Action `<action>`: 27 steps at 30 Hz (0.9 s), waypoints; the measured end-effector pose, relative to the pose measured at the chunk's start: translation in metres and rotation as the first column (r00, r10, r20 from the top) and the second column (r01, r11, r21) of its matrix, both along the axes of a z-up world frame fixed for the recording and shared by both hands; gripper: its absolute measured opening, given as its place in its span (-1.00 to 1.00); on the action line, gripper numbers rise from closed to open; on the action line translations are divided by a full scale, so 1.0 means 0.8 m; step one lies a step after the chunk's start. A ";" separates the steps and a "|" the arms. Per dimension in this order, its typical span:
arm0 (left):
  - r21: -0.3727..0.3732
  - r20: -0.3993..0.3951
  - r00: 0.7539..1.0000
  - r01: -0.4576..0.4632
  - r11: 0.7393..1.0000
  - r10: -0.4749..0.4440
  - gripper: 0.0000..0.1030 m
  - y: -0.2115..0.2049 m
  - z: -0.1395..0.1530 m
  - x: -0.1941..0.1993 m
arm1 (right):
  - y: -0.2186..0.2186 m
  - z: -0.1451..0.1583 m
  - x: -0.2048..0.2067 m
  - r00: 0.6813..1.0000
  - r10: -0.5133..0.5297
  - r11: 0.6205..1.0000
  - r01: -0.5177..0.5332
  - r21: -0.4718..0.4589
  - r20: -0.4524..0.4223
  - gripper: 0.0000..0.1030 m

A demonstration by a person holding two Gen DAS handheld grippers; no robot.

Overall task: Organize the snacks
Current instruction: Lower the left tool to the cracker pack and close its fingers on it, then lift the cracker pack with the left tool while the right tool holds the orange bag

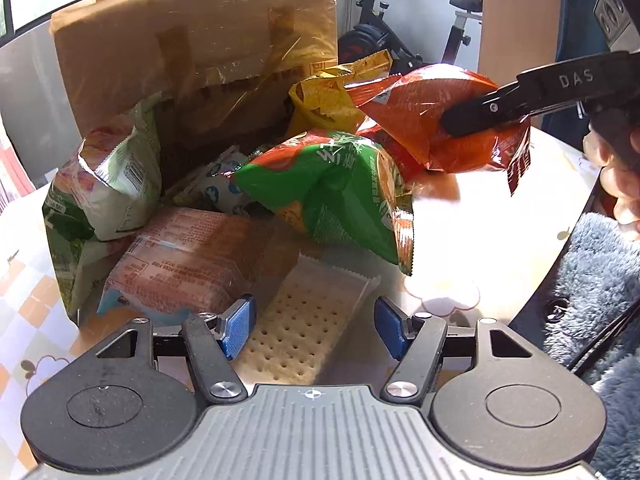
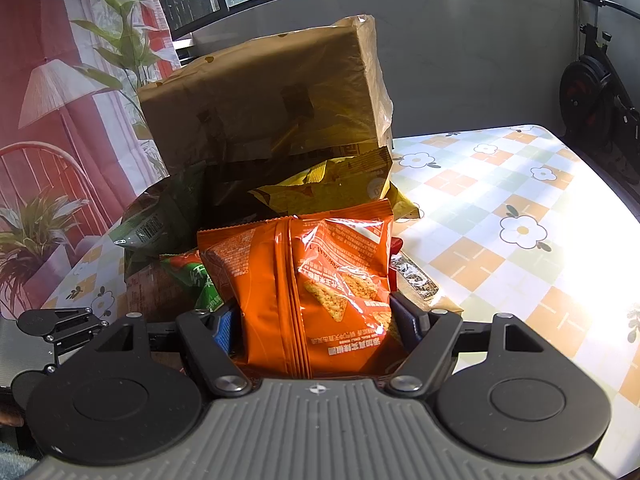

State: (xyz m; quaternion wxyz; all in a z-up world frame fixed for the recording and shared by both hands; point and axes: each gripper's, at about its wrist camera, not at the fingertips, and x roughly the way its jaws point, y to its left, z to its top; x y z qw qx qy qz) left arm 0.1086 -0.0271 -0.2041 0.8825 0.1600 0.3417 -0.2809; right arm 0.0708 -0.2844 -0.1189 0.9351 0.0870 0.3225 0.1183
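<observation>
Orange chip bag (image 1: 436, 128) sits clamped in the right gripper (image 1: 472, 120), seen from the left wrist as a black finger across the bag's face, bag lifted off the table (image 1: 472, 264) and clear of the pile. Probably held high so it can go somewhere without dragging the rest. Left gripper (image 1: 316, 326) is spread, blue pads (image 1: 236, 326) either side of a cracker pack (image 1: 304, 328) lying flat; pads not pressing it. Looks lined up for the next pick. Green bag (image 1: 332, 188), yellow bag (image 1: 320, 100) and a pinkish pack (image 1: 180, 264) lean against the brown paper bag (image 1: 192, 48).

Right wrist: orange bag (image 2: 316, 292) fills the jaws, pinched at its sides, wide grip because the bag is puffy. Brown bag (image 2: 264, 96) stands behind, open table (image 2: 500, 200) to the right, likely drop zone.
</observation>
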 end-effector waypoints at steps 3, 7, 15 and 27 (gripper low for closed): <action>0.005 -0.048 0.998 -0.032 0.999 0.032 0.33 0.001 -0.010 0.018 | -0.001 0.000 0.000 1.000 -0.001 1.000 0.001 -0.001 -0.001 0.46; -0.020 -0.061 0.995 -0.083 0.996 0.081 0.30 0.007 -0.013 0.036 | -0.002 -0.002 0.000 1.000 -0.001 1.000 0.001 0.000 -0.004 0.46; -0.018 -0.053 0.989 -0.140 0.990 0.138 0.22 0.007 -0.013 0.034 | -0.003 -0.005 0.005 1.000 -0.004 1.000 0.004 0.007 -0.016 0.46; -0.047 -0.029 0.984 -0.178 0.983 0.176 -0.06 0.010 0.006 0.022 | -0.007 -0.007 0.001 1.000 -0.010 1.000 0.010 0.023 -0.013 0.46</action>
